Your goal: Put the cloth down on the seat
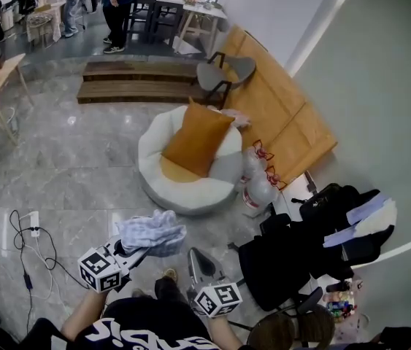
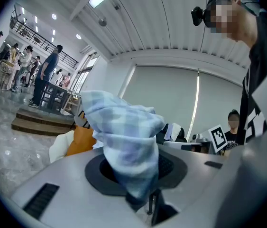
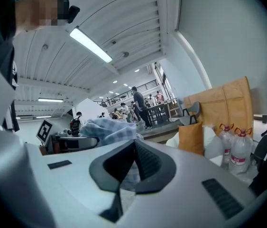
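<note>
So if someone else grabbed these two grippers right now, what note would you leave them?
Left gripper: shut on the checked cloth, held above the floor.
Right gripper: jaws look together, nothing in them.
The round white seat, with an orange cushion on it, stands ahead, apart from the cloth.
Done: the cloth is in the grip.
Left to do: carry it over the seat, lower it, open the jaws.

The cloth (image 1: 152, 233) looks soft and woven. The seat (image 1: 190, 192) is matt fabric; on it a textile cushion (image 1: 196, 138), around it glossy floor (image 1: 74, 159), behind it bare wood panels (image 1: 293, 115).
</note>
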Tool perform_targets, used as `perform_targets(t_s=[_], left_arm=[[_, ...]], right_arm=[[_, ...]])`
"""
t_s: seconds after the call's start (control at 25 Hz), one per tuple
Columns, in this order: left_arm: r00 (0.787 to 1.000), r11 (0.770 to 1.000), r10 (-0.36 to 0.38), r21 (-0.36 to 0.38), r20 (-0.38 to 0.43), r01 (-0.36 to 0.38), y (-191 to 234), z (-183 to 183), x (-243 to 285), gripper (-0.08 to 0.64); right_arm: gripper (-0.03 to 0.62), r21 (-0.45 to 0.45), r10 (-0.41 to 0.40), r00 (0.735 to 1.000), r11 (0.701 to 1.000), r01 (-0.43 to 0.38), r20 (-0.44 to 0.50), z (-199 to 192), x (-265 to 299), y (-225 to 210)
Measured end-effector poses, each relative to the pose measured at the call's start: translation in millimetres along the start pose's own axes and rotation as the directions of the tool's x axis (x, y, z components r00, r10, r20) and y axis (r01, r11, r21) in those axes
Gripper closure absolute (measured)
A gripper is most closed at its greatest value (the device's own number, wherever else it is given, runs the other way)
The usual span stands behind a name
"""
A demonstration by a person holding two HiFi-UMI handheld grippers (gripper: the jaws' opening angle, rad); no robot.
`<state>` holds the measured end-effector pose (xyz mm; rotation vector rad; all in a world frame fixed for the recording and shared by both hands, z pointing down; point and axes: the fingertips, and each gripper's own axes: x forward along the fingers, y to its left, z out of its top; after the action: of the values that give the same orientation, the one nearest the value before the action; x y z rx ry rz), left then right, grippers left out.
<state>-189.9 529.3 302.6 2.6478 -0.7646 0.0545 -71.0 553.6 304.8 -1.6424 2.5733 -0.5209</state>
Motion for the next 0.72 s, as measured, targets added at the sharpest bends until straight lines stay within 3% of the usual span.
perform_targets(t_s=[0.72], left_arm=[[1.000,1.000,0.028,-0.005,-0.006,-0.028,38,25,88,0.446]], right_arm=[[0.574,-0.009,0.036,0.999,0.999,-0.037,-0.019,29,55,-83]])
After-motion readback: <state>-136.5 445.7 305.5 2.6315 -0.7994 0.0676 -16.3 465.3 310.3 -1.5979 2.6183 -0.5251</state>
